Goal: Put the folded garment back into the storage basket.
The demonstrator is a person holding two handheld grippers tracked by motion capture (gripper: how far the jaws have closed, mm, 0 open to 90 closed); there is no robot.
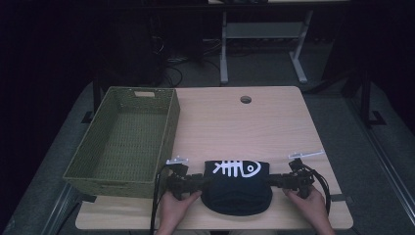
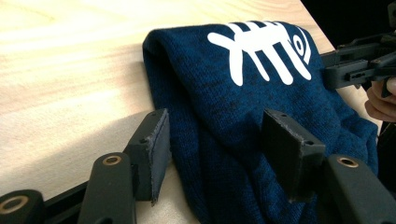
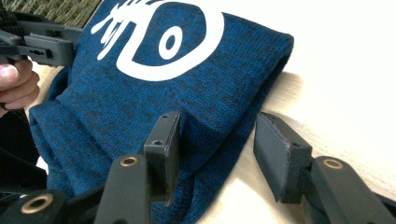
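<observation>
Folded blue sweater [image 1: 237, 188] with the fishbone print lies on the desk [image 1: 274, 127] between my grippers. My left gripper [image 2: 212, 154] gapes around its edge; my right gripper [image 3: 217, 156] is spread around the opposite fold.

Folded dark garment [image 1: 237, 188] with white fishbone print lies at the bench [image 1: 274, 122] near edge — left tool [image 1: 198, 180] and right tool [image 1: 274, 181] at its sides. Green woven basket [image 1: 169, 122] stands left.
</observation>
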